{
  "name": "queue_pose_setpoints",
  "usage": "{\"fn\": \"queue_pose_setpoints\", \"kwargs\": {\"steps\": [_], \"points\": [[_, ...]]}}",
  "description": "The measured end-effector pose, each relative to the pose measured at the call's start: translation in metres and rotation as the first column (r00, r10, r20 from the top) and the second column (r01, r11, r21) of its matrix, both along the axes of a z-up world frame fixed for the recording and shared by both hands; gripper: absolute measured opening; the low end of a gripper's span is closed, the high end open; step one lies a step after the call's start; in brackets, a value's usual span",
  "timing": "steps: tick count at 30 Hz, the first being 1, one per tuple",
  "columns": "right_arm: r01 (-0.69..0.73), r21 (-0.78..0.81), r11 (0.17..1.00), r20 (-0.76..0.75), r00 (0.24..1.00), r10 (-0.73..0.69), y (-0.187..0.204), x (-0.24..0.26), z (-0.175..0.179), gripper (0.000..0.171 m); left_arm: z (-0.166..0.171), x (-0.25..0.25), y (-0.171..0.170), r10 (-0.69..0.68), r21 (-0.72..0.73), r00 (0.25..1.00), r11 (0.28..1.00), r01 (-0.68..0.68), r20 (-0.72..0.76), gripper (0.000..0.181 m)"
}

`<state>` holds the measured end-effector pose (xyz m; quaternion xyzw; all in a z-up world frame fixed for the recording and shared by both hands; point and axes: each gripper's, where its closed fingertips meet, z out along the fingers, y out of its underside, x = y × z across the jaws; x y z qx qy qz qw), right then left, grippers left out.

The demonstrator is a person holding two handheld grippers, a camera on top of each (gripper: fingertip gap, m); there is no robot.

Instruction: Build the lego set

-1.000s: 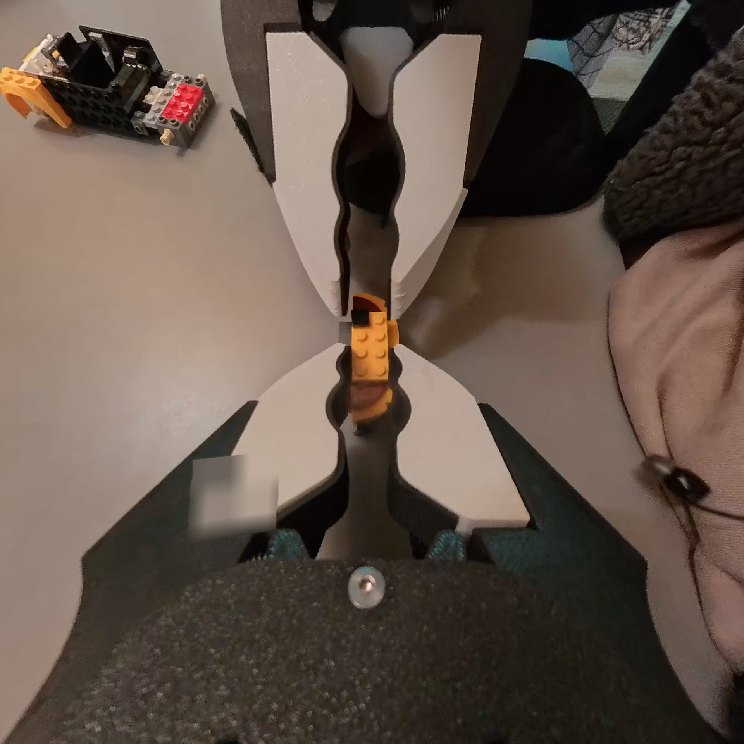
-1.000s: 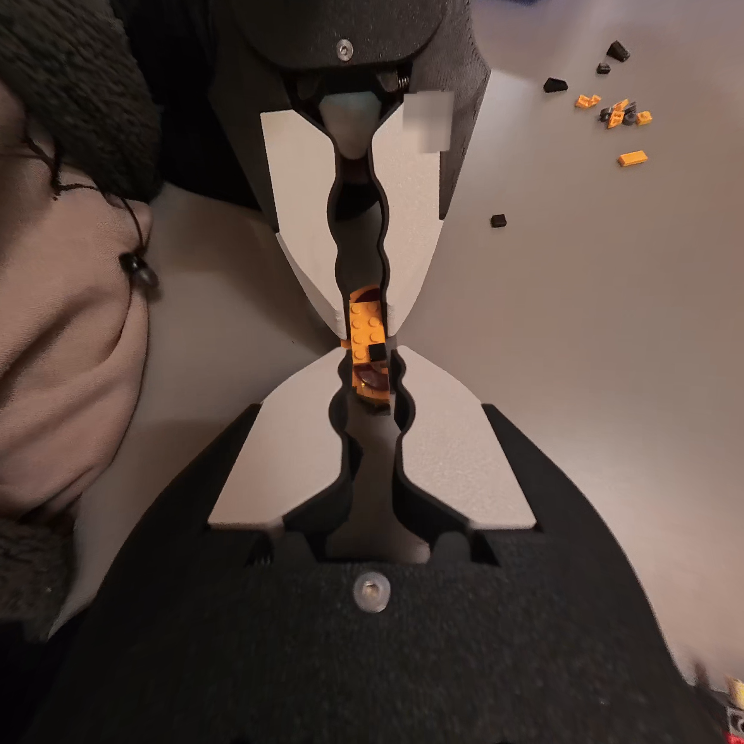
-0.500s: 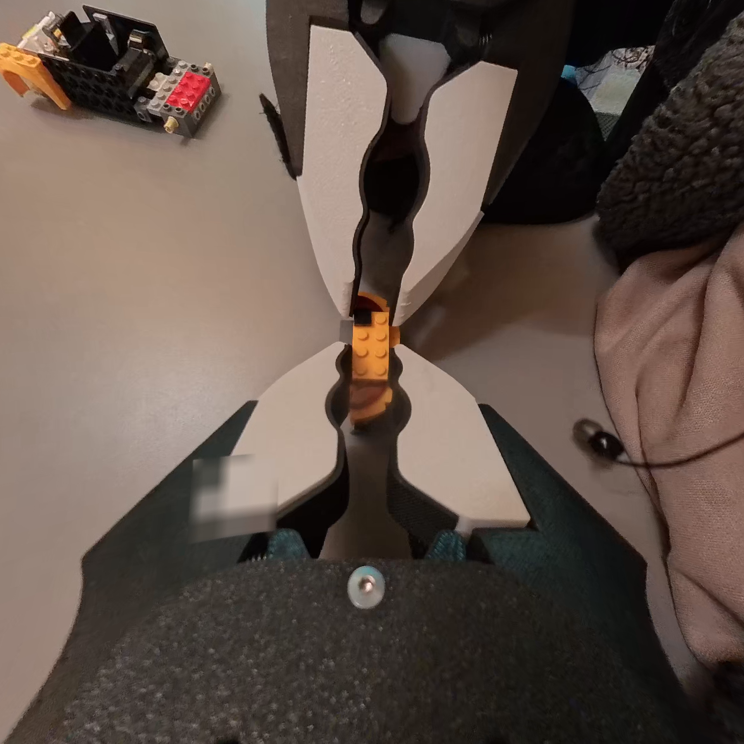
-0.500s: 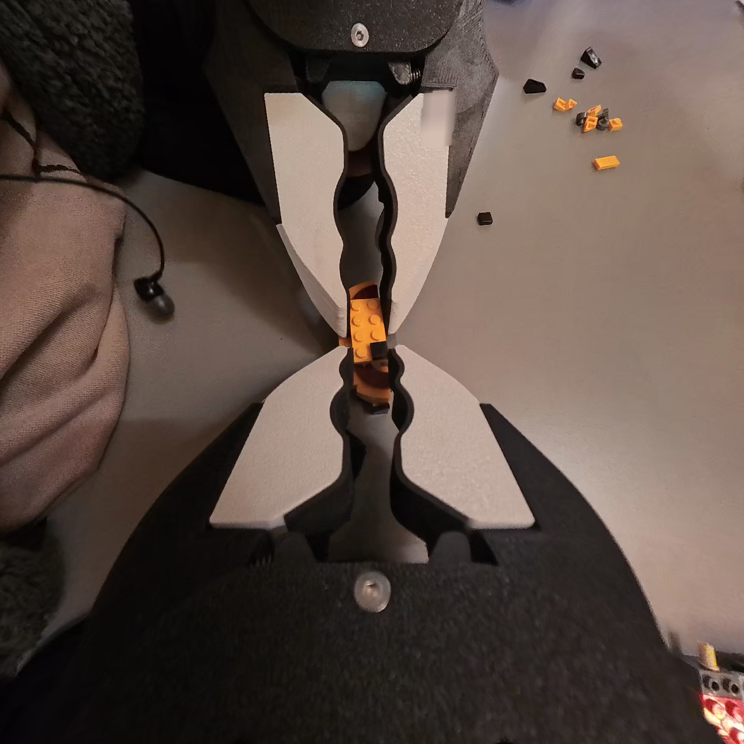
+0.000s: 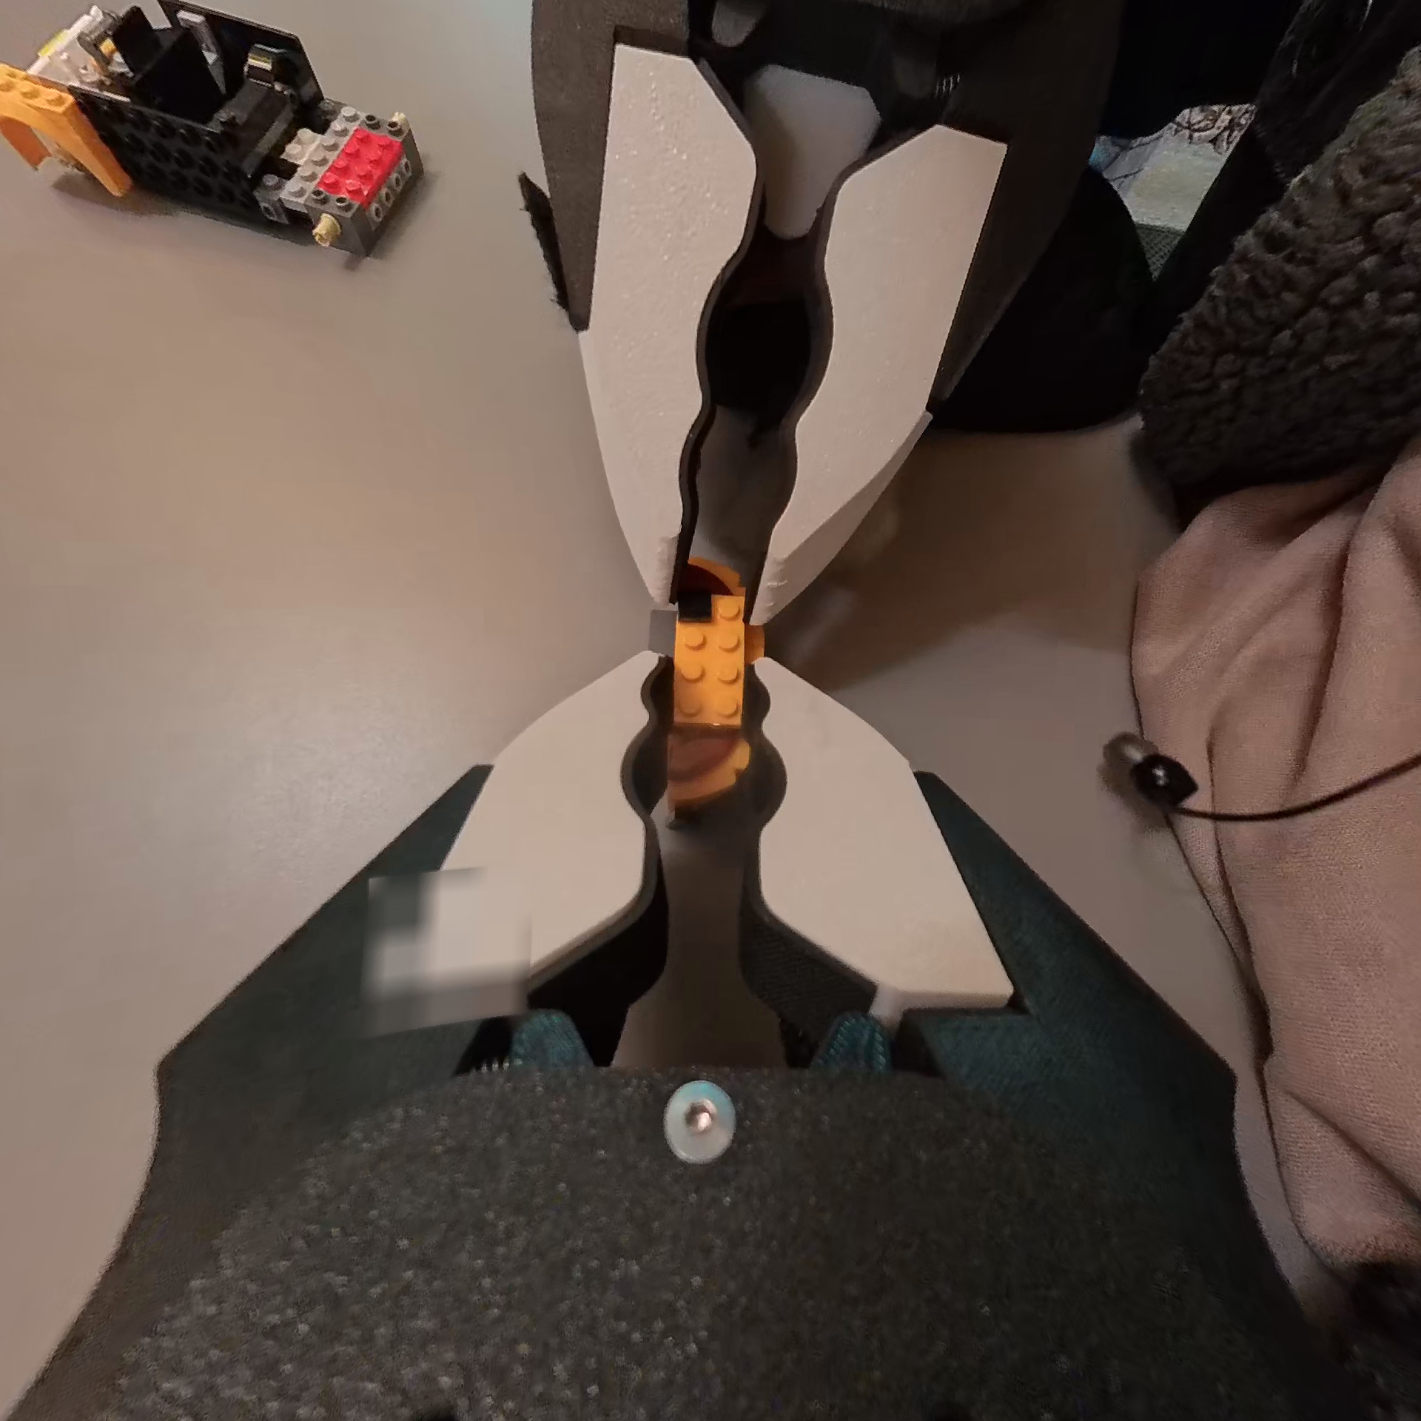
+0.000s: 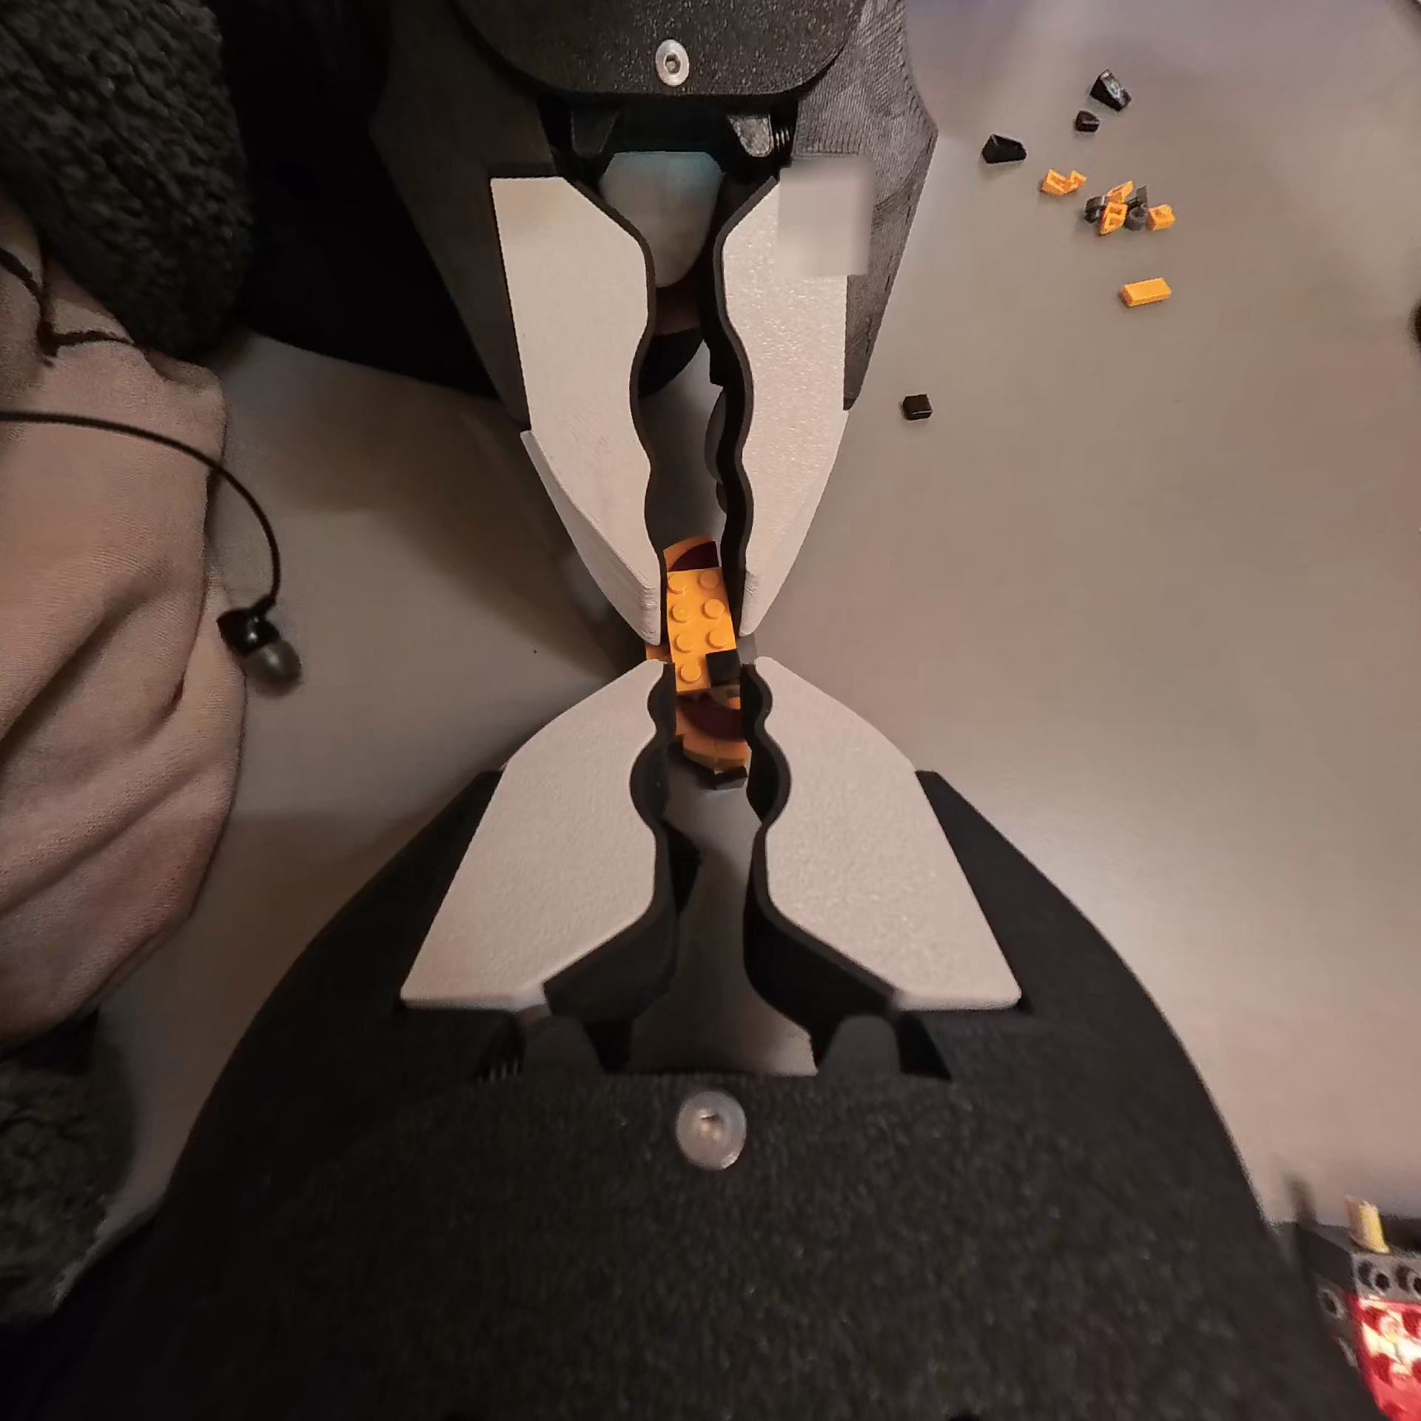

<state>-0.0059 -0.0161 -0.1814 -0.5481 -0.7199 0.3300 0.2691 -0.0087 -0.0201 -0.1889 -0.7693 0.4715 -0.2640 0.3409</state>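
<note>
An orange studded Lego piece [image 5: 711,669] with curved arch ends and a small black brick [image 5: 696,607] on it is held above the table between both grippers, which meet tip to tip. My left gripper [image 5: 709,677] is shut on one end of it. My right gripper [image 6: 703,684] is shut on the other end, next to the black brick [image 6: 723,665]. The right gripper [image 5: 715,592] faces me in the left wrist view, and the left gripper [image 6: 700,607] faces me in the right wrist view. The orange piece [image 6: 696,623] also shows there. The part-built black, grey and red vehicle [image 5: 207,146] sits on the table at far left.
Loose orange and black pieces [image 6: 1107,207], an orange tile [image 6: 1146,292] and a small black brick [image 6: 915,405] lie on the grey table. A person's beige garment [image 5: 1307,769] with a drawstring, and a dark fleece sleeve [image 5: 1292,307], are close by. The vehicle's corner [image 6: 1384,1299] shows at the lower right. My two grippers' fingertips are within a few centimetres of each other.
Both grippers stay shut on the orange piece, tip to tip. The pair has shifted slightly over the table. The vehicle's corner has come into the right wrist view.
</note>
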Motion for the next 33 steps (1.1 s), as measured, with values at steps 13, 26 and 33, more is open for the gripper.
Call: {"fn": "queue_pose_setpoints", "kwargs": {"steps": [13,26,33], "points": [[0.035,-0.022,0.999,0.007,0.999,-0.035,-0.0001,-0.0002,-0.0003,0.016,0.0001,-0.0003,-0.0002,0.01,-0.02,1.0,1.0,-0.01,0.009,0.017],[0.067,-0.029,0.997,0.009,0.998,-0.066,-0.0005,-0.0003,-0.0004,0.016,0.0,-0.0004,-0.0002,0.016,-0.028,1.0,0.999,-0.016,0.013,0.017],[0.098,-0.054,0.994,0.01,0.995,-0.098,-0.0003,-0.0005,-0.0004,0.016,0.0001,-0.0006,0.0001,0.021,-0.036,1.0,0.999,-0.02,0.019,0.017]]}}
